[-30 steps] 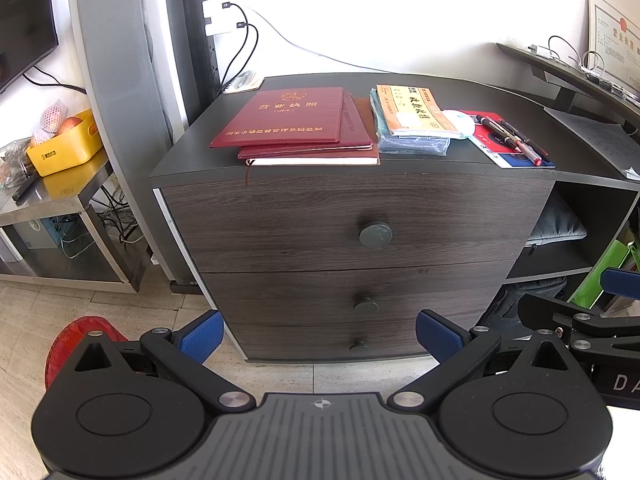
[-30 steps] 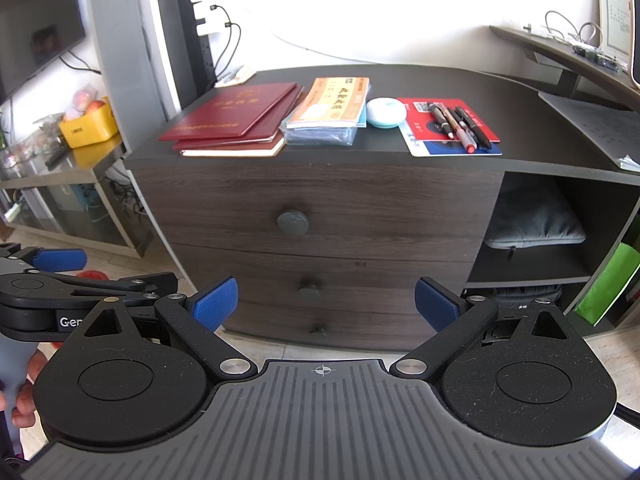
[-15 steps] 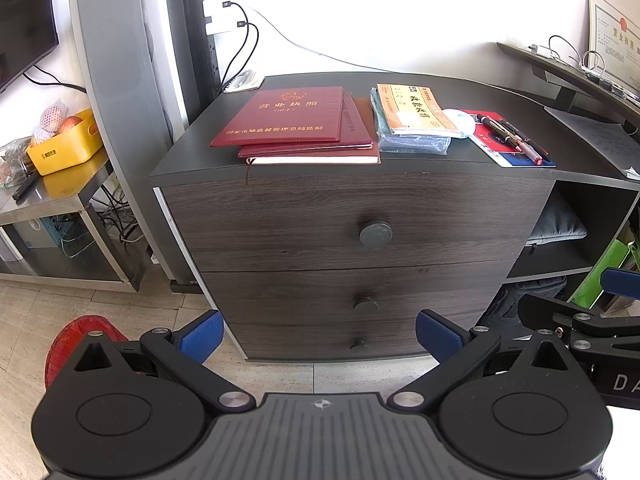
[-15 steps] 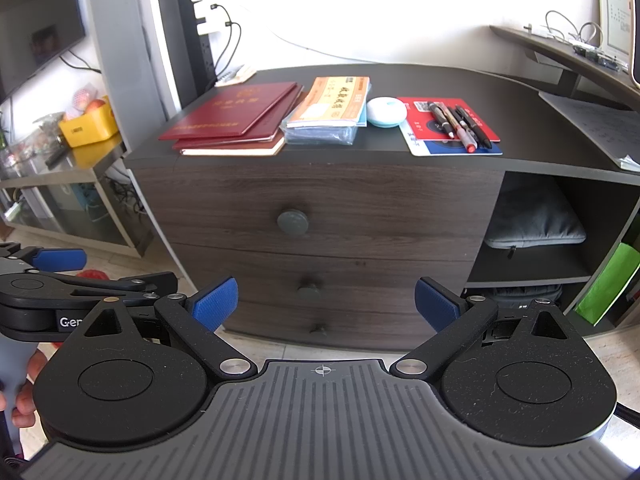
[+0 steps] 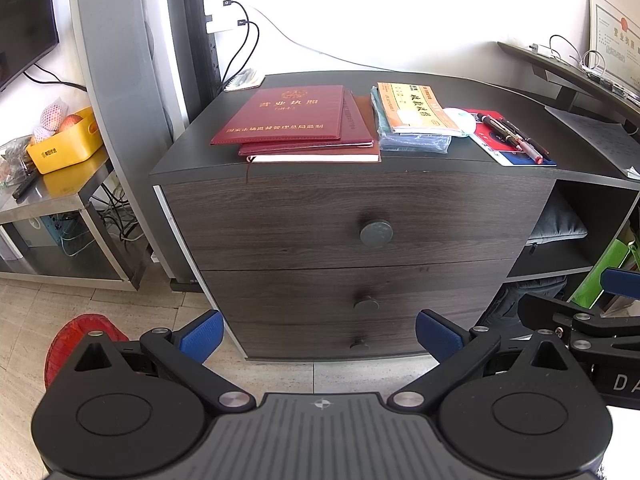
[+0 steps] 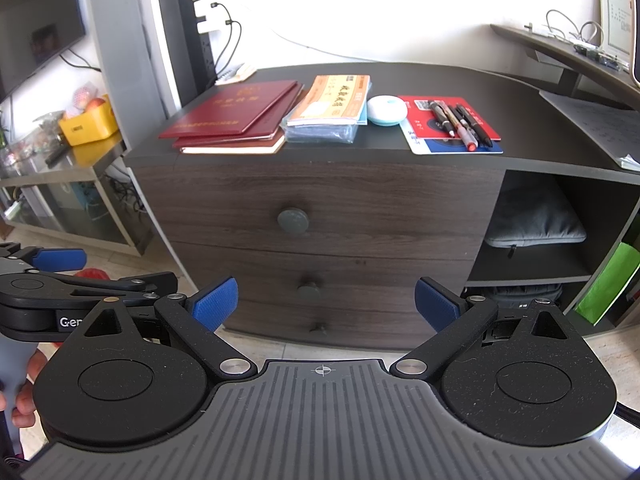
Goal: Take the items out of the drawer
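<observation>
Both my left hand-held gripper (image 5: pixel 319 334) and right hand-held gripper (image 6: pixel 326 306) hang wide open, empty, short of the closed top drawer (image 6: pixel 320 204) and its round knob (image 6: pixel 293 221); red certificate folders (image 6: pixel 232 110) lie above on the counter (image 6: pixel 520 100).

Three drawers (image 5: pixel 352 220), each with one knob (image 5: pixel 376 233). On the surface (image 6: pixel 520 104): three stacked red books (image 6: pixel 232 114), four pens (image 6: pixel 460 122), one white round disc (image 6: pixel 386 110), one yellow basket (image 5: pixel 66 146) at left.
</observation>
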